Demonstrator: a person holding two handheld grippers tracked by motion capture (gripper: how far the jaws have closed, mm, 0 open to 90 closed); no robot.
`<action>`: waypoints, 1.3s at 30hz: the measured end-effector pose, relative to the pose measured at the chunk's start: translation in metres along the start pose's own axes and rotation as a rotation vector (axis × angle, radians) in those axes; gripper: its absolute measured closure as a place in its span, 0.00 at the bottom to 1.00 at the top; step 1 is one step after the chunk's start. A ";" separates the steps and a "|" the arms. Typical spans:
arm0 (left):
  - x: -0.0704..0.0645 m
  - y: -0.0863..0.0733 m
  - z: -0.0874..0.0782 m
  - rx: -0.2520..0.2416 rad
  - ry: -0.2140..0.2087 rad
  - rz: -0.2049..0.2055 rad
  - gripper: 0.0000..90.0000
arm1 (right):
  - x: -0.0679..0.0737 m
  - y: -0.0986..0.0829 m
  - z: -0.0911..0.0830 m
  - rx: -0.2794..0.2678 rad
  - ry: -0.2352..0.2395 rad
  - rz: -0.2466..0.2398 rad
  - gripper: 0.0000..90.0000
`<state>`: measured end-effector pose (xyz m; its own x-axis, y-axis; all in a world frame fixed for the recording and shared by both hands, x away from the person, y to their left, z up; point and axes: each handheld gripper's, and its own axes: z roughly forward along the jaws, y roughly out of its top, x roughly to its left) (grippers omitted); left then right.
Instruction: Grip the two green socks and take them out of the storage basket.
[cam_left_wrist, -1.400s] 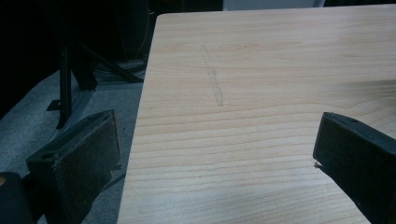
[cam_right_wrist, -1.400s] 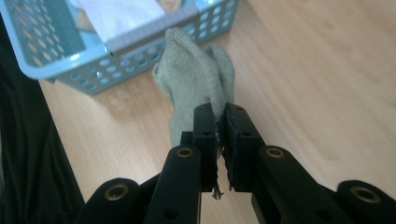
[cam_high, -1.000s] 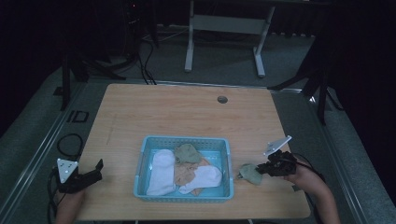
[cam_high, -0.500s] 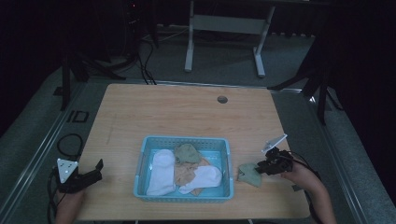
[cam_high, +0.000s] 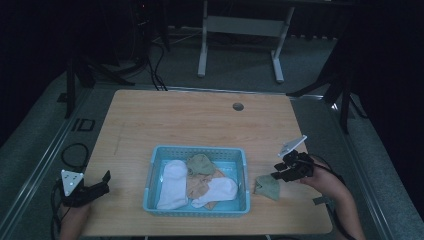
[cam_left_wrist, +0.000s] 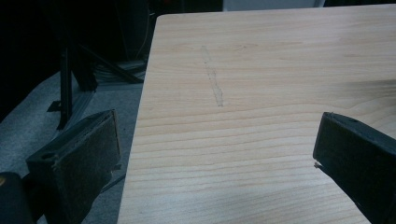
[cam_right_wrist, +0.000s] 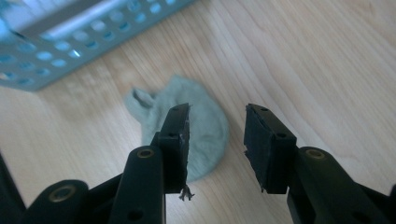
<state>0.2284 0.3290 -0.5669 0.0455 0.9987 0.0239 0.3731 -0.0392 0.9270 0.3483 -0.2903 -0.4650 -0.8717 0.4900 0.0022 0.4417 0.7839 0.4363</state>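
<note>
Desk (cam_high: 200, 120): light wood, carrying a blue basket (cam_high: 155, 165) near its front middle.
Basket contents: white socks (cam_high: 172, 182), a green one (cam_high: 200, 162), something tan.
Loose green sock (cam_high: 267, 186): flat on the desk, just right of the basket.
Right gripper (cam_high: 280, 171): jaws parted, empty, above that sock.
Left gripper (cam_high: 103, 182): jaws wide apart, empty, at the desk's near left edge.

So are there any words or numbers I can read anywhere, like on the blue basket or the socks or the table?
None can be read.
Blue basket: plain plastic with holes, no label.
White sock, green sock beside the basket: no print.
Table: bare wood grain, a faint scuff, no writing.
Left hand-held gripper and right hand-held gripper: black parts, no markings legible.
A rectangular outline on the floor left of the table: too small and dark to tell.
</note>
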 end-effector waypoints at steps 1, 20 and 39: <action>0.000 0.000 0.000 0.000 0.000 -0.001 0.00 | 0.002 0.003 -0.002 -0.005 -0.001 -0.003 0.67; 0.000 0.000 0.000 0.003 -0.003 -0.001 0.00 | 0.033 0.056 -0.014 -0.068 0.049 -0.142 0.66; 0.000 0.000 0.000 0.000 -0.006 0.000 0.00 | 0.063 0.113 0.014 -0.070 0.103 -0.257 0.65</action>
<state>0.2285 0.3293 -0.5669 0.0512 0.9985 0.0218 0.3729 -0.0394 0.9271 0.3464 -0.1660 -0.4279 -0.9718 0.2343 -0.0270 0.1905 0.8474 0.4956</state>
